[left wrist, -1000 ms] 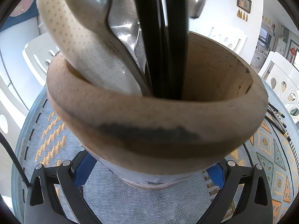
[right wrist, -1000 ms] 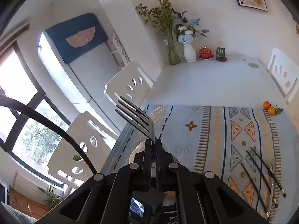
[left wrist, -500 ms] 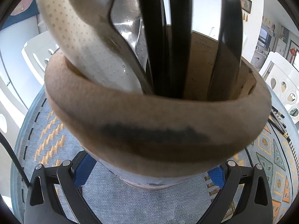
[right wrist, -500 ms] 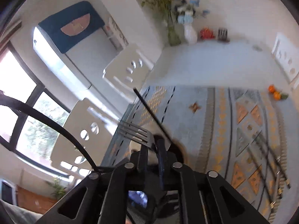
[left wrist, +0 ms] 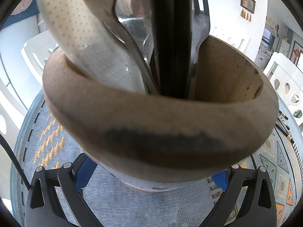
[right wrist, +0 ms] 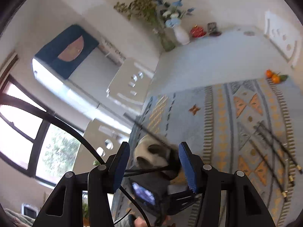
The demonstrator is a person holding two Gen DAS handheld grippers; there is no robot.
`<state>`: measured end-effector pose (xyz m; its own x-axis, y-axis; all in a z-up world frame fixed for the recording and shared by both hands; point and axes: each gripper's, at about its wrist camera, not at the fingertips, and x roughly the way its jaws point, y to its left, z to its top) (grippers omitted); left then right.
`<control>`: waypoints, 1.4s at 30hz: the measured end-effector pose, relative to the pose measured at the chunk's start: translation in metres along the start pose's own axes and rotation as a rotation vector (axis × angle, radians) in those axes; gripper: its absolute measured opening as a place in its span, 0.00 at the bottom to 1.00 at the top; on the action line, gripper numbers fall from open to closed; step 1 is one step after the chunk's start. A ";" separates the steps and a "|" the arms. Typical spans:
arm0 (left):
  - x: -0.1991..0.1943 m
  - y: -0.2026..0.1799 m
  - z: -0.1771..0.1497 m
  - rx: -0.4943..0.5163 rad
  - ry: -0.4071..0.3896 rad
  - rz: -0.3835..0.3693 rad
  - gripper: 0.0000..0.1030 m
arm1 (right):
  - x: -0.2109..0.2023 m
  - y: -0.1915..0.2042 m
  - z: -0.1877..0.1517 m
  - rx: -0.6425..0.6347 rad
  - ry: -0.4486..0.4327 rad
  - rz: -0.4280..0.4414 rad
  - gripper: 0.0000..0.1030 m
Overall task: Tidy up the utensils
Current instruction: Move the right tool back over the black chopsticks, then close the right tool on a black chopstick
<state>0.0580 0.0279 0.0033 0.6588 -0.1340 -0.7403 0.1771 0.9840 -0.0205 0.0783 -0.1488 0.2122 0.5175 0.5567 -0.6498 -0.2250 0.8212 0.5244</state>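
My left gripper [left wrist: 151,181] is clamped on the holder [left wrist: 161,124], its blue pads [left wrist: 219,177] pressed to either side of the base, so the tan cup fills nearly all I can see from that wrist. Standing in the holder are a pale dotted spatula [left wrist: 79,30] leaning to the left rim, a metal spoon [left wrist: 134,19] beside it, two black chopsticks [left wrist: 170,37] in the middle, and a fork [left wrist: 198,28] just right of them, tines up. These block my view of the room behind.

My right gripper [right wrist: 154,162] has just been opening; its jaws stand apart with nothing between the blue pads [right wrist: 186,166]. Past the fingers I look down on the holder's mouth [right wrist: 151,155], blurred, with a dark stick [right wrist: 144,126] slanting out of it, and the other gripper's body below.

The holder sits on a patterned cloth [right wrist: 217,124] near the table's left edge. Toward the right edge more chopsticks [right wrist: 274,147] lie loose on the cloth. At the far right are two oranges [right wrist: 272,75]; at the far edge, vases of flowers [right wrist: 170,28]. White chairs [right wrist: 130,81] stand along the left side.
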 end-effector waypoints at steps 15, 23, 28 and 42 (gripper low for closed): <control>0.000 0.001 0.000 0.000 0.001 0.000 0.98 | -0.085 -0.082 0.013 0.108 -0.264 -0.435 0.51; 0.001 -0.002 -0.001 0.000 0.004 0.000 0.98 | -0.065 -0.153 -0.005 0.284 -0.173 -0.505 0.51; 0.000 -0.001 0.000 0.000 0.006 0.000 0.98 | -0.035 -0.197 -0.031 0.402 -0.077 -0.503 0.51; 0.006 0.008 -0.003 -0.011 0.023 -0.017 0.98 | 0.068 -0.238 -0.045 0.104 0.272 -0.727 0.37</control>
<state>0.0610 0.0356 -0.0031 0.6388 -0.1479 -0.7550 0.1800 0.9828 -0.0403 0.1305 -0.3010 0.0182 0.2816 -0.0938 -0.9549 0.1784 0.9830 -0.0439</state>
